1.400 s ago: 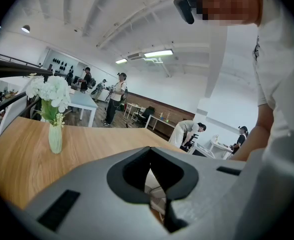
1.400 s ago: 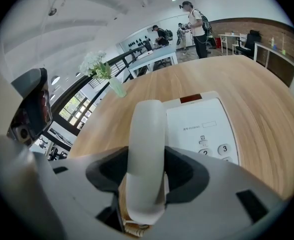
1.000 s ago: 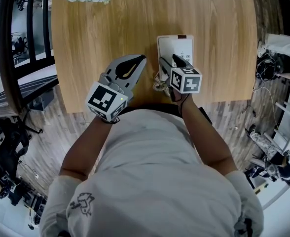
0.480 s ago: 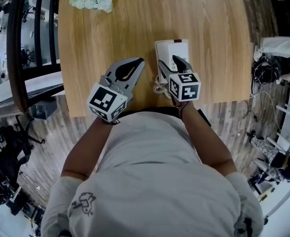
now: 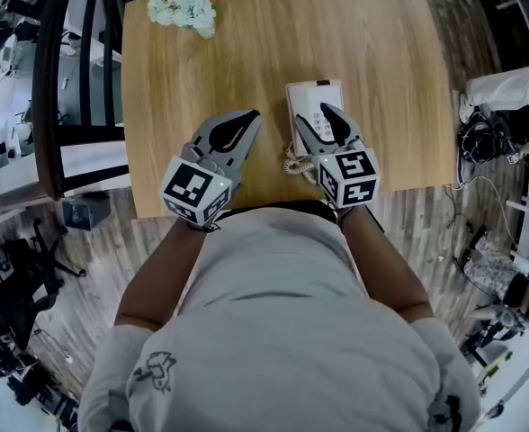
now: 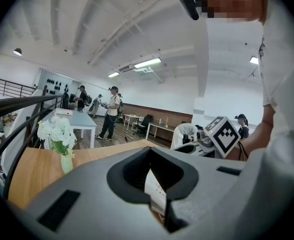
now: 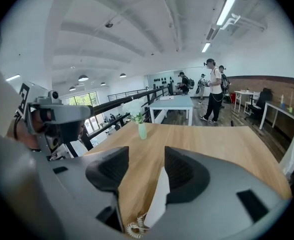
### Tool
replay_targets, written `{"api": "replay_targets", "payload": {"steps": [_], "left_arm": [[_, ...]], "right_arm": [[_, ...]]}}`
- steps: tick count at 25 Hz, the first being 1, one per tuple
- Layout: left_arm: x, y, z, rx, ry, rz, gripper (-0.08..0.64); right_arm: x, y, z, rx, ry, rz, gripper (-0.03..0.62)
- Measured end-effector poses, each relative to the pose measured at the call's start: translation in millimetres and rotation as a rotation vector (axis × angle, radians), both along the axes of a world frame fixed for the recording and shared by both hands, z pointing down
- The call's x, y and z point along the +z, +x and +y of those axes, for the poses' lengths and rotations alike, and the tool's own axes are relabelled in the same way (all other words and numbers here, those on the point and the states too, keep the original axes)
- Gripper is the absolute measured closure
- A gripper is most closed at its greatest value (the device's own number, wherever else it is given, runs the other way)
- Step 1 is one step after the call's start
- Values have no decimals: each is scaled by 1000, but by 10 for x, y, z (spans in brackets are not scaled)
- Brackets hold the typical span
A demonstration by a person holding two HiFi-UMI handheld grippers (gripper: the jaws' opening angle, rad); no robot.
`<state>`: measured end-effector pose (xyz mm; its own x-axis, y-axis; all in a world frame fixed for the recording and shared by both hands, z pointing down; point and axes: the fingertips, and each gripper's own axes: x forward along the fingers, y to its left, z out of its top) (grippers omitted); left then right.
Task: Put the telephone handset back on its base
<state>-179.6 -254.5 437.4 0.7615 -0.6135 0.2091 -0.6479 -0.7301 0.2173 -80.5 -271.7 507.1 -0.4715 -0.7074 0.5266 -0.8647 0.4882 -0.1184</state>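
the white telephone (image 5: 317,93) lies near the front edge of the wooden table (image 5: 372,52), its coiled cord (image 5: 296,163) bunched at the edge closest to the person. the right tool (image 5: 311,117) hangs right over the telephone with its two jaws spread apart, one along the telephone's left side and one over its right part. in the right gripper view a white edge of the telephone (image 7: 159,199) shows low in the gap between the jaws, with the cord (image 7: 134,229) below it. the jaws cover the handset side, so i cannot tell whether the handset sits in its base. the left tool (image 5: 246,120) is just beside the telephone on its left, jaws pressed together at the tips, nothing between them. a bunch of white flowers (image 5: 183,7) stands at the far left corner of the table.
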Motion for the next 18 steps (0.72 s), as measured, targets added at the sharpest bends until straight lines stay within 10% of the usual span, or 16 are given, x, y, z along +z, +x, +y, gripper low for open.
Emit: {"api": "replay_targets", "payload": {"steps": [18], "left_arm": [[-598, -154, 383, 11, 124, 3, 554]], "right_arm": [[-954, -8, 548, -95, 224, -54, 549]]}}
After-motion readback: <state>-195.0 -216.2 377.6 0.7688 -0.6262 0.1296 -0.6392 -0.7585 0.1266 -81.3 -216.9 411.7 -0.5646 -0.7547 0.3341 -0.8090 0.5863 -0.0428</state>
